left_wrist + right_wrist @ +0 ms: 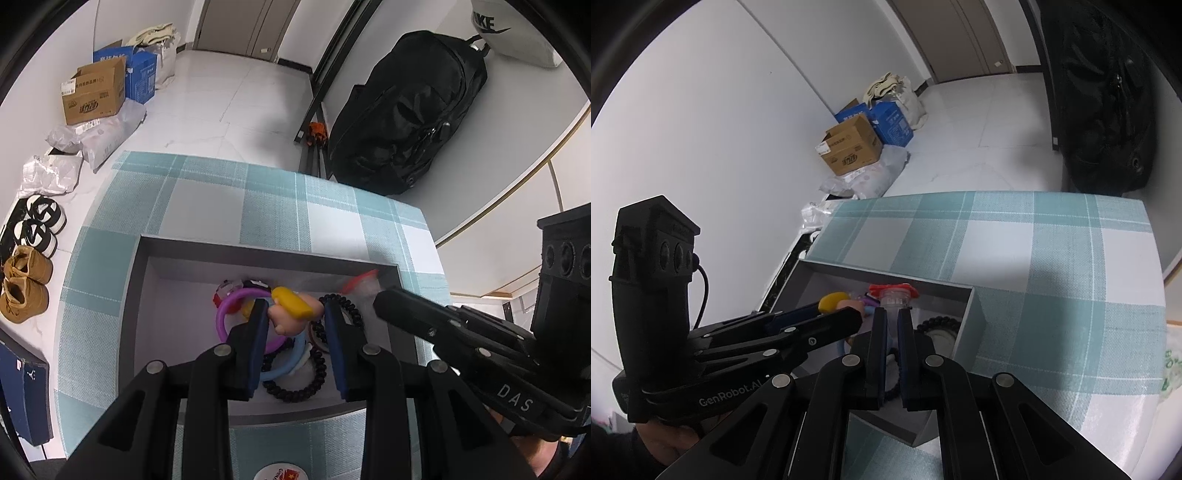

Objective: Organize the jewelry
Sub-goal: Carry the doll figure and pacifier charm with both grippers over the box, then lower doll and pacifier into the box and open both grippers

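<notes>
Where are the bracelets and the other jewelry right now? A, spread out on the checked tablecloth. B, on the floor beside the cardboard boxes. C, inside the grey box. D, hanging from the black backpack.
C: the purple bracelet, the black beaded bracelet and the rest of the pieces lie piled inside the grey box, which sits on the checked tablecloth.

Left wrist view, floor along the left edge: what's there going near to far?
Tan boots → black-and-white sneakers → crumpled plastic bags → brown cardboard box → blue box → cream cloth bag.
</notes>
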`<act>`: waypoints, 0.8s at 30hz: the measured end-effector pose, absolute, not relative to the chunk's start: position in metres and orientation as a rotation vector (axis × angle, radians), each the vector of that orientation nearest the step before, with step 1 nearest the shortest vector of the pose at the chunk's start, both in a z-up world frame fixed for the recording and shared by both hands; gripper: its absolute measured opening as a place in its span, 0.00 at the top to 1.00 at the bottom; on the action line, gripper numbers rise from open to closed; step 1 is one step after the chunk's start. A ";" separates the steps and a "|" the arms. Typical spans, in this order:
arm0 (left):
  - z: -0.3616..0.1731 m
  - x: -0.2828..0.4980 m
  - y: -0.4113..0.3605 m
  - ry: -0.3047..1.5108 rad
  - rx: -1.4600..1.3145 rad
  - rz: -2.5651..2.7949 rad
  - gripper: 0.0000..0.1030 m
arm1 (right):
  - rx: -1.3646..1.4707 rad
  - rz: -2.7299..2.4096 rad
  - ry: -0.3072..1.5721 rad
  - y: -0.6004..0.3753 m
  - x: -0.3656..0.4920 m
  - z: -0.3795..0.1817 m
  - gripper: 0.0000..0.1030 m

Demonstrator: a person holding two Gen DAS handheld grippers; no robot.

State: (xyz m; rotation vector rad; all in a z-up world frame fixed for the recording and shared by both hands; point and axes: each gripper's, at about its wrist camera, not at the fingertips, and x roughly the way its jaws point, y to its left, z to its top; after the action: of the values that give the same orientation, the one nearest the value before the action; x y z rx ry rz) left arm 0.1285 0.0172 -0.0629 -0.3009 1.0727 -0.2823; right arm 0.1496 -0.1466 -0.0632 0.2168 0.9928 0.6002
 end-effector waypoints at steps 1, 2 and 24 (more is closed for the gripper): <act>-0.062 0.128 0.018 1.068 -0.311 -0.288 0.74 | 0.218 0.597 0.990 -0.147 0.150 -0.063 0.92; -0.062 0.127 0.017 1.066 -0.315 -0.292 0.72 | 0.223 0.597 0.984 -0.149 0.150 -0.062 0.92; -0.043 0.086 0.019 0.945 -0.238 -0.251 0.46 | 0.222 0.500 0.811 -0.183 0.108 -0.036 0.17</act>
State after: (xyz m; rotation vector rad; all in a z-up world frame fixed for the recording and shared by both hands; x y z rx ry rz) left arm 0.0857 0.0195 -0.0432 -0.2377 0.9448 -0.2512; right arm 0.1079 -0.1826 -0.0358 0.2218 0.8112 0.4999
